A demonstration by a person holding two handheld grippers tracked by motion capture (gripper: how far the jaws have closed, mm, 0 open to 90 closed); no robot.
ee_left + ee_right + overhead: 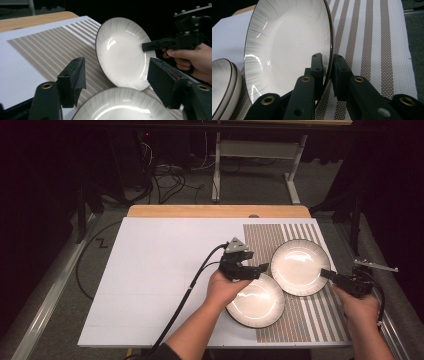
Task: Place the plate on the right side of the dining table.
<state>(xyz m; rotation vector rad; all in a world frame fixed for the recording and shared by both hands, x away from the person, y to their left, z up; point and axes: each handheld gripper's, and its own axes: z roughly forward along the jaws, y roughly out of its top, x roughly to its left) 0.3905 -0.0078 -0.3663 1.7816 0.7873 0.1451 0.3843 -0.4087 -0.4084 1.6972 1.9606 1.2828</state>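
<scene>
My right gripper (pixel 327 72) pinched rim of far plate (pixel 299 266), tilted over striped mat (pixel 320 315). Left gripper (pixel 116 82) gaped wide, empty, above near plate (pixel 256 301). Risk: thin glazed rim slipping, clipping near plate.

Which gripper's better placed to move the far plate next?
Right, probably. The right gripper is already shut on the far plate's rim, one jaw on each side. The left gripper is open above the near plate, holding nothing, and would have to reach across first.
</scene>
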